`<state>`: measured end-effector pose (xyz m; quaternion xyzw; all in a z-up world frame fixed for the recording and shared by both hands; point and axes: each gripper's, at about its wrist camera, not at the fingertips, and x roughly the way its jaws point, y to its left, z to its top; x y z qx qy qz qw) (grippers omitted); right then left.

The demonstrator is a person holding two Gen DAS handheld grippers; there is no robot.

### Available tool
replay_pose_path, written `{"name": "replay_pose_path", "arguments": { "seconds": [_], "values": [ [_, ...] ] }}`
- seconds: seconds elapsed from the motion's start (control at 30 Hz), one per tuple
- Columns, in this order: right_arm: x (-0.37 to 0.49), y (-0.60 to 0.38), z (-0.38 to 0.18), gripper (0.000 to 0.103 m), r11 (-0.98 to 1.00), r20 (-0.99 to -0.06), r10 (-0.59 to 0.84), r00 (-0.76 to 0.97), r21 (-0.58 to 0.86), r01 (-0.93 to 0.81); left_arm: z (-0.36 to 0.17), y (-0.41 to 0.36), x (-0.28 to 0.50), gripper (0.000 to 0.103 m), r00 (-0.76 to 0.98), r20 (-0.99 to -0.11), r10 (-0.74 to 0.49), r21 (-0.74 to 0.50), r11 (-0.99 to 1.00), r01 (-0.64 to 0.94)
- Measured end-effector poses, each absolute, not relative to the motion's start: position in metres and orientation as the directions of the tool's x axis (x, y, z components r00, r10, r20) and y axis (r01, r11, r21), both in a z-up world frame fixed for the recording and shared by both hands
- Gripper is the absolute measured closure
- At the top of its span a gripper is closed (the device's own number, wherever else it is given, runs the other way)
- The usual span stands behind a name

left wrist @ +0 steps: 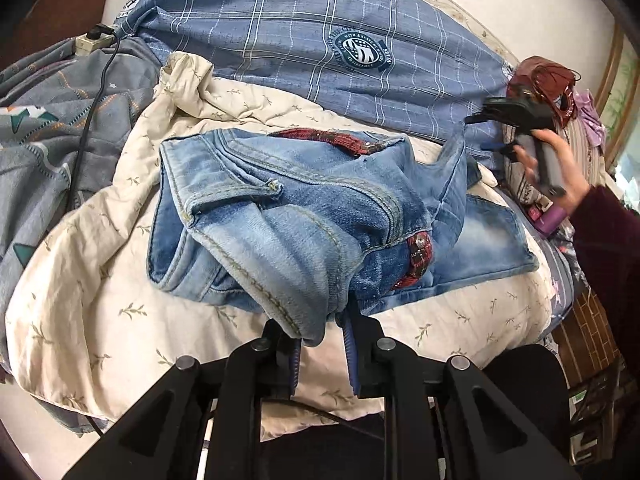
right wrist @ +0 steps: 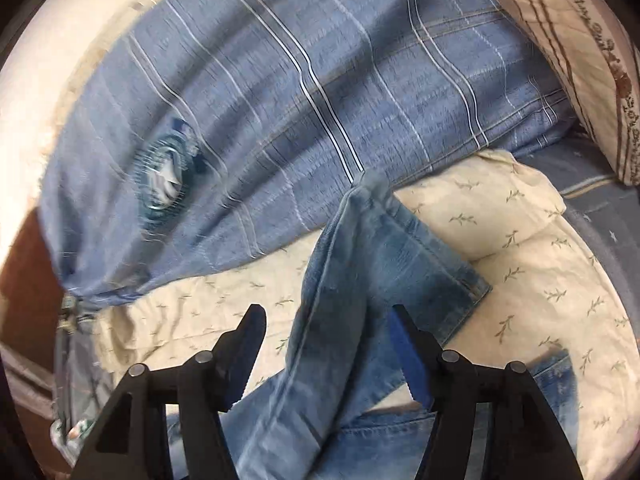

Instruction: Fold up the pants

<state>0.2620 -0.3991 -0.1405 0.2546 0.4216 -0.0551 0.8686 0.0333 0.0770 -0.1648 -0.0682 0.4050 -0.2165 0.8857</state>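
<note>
Grey patterned blanket (left wrist: 44,128): far left of the left wrist view, running to the frame edge; a black cord (left wrist: 86,128) trails down over it from a white plug block (left wrist: 94,42).
Cream quilt (left wrist: 120,280): sprigged, rumpled, spread beneath the jeans; bare stretches open at lower left and lower right of the denim.
Jeans (left wrist: 288,216): bunched on the quilt at centre, waistband with red plaid lining turned up along the top edge; one leg reaches right, its hem lying flat on the quilt.
Left gripper (left wrist: 322,340): low centre, fingers pinched together on a fold of denim at the near edge of the bundle.
Blue checked cover (left wrist: 320,40): beyond the jeans, its lower edge overlapping the quilt.
Right gripper (left wrist: 486,114): raised at right in a hand (left wrist: 560,172), clear of the quilt, just beside the lifted tip of the leg.
Right wrist view: blurred; fingers well apart, straddling the jeans (right wrist: 352,300) leg without pressing it; hem corner free on the quilt (right wrist: 560,280).
Striped pillow (right wrist: 580,60): top right corner, past the checked cover (right wrist: 280,100).
</note>
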Motion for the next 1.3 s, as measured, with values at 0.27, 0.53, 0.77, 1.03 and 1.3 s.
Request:
{"name": "replay_pose_path", "arguments": {
  "seconds": [0.27,0.53,0.77,1.03,1.3],
  "values": [
    [0.301,-0.408,-0.164,0.041,0.82,-0.762,0.046,0.646,0.398,0.411,-0.171,0.085,0.029,0.083,0.573,-0.673,-0.468,-0.324,0.883,0.34],
    [0.252,-0.444,-0.144,0.089,0.811,-0.657,-0.04,0.753,0.418,0.408,-0.159,0.092,0.042,0.082,0.594,-0.662,-0.457,-0.317,0.889,0.331],
    [0.171,-0.505,-0.134,0.088,0.691,-0.56,0.073,0.826,0.626,0.363,-0.13,0.104,0.061,0.083,0.64,-0.625,-0.448,-0.328,0.894,0.306],
    [0.17,-0.487,-0.137,0.082,0.664,-0.601,0.203,0.773,0.665,0.343,-0.151,0.099,0.037,0.082,0.59,-0.669,-0.451,-0.323,0.892,0.316],
    [0.23,-0.451,-0.154,0.082,0.718,-0.698,0.193,0.689,0.579,0.385,-0.167,0.105,0.034,0.08,0.564,-0.677,-0.473,-0.37,0.881,0.294]
  ]
}}
